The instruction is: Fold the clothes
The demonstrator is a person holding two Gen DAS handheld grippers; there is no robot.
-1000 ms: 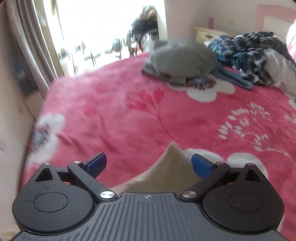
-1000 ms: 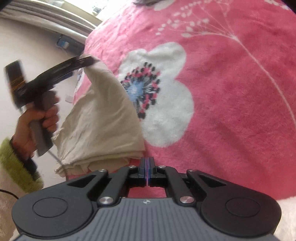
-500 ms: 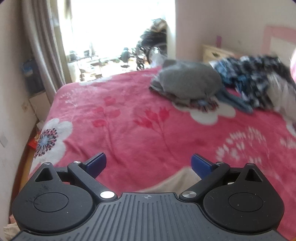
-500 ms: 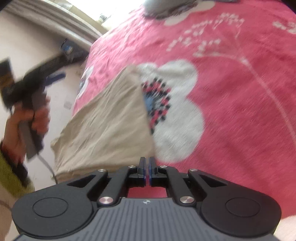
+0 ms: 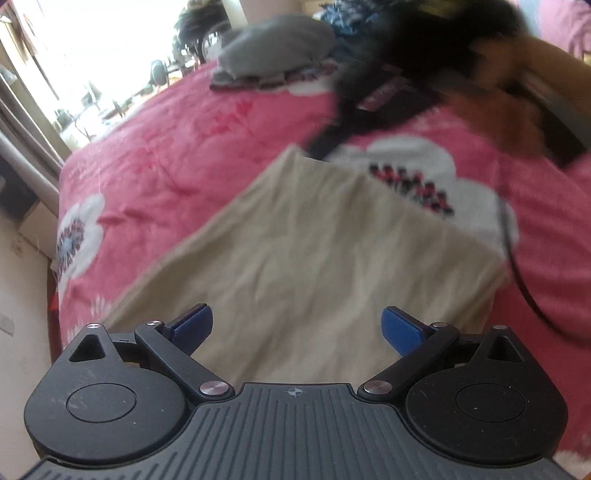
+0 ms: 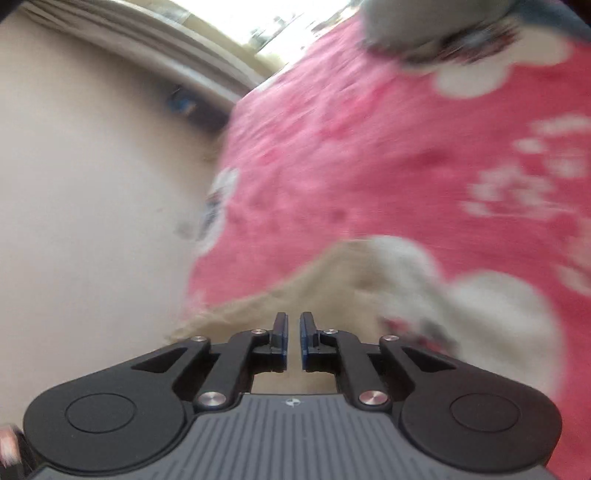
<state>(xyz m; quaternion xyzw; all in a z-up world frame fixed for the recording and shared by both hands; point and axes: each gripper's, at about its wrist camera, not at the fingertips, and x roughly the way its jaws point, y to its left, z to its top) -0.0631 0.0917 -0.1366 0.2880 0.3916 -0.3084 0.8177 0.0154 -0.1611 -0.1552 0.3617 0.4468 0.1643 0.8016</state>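
A beige cloth (image 5: pixel 314 251) lies flat in a rough rectangle on the pink flowered bed cover (image 5: pixel 166 155). My left gripper (image 5: pixel 297 326) hovers open over its near edge, blue fingertips (image 5: pixel 192 325) wide apart with nothing between them. My right gripper (image 5: pixel 319 146), blurred and held by a hand (image 5: pixel 495 110), has its tip at the cloth's far corner. In the right wrist view, my right gripper (image 6: pixel 293 332) shows a narrow gap between its pads, with the blurred beige cloth (image 6: pixel 295 291) just beyond them.
A pile of grey clothes (image 5: pixel 273 44) sits at the far side of the bed, with dark plaid garments (image 5: pixel 343 14) beside it. A pale wall (image 6: pixel 92 184) runs along the bed's left edge. A bright window and curtain (image 5: pixel 22 110) lie beyond.
The beige cloth went from hanging between the grippers to lying flat on the bed. My left gripper tilted down over it. My right gripper's pads have parted slightly and it has swung away.
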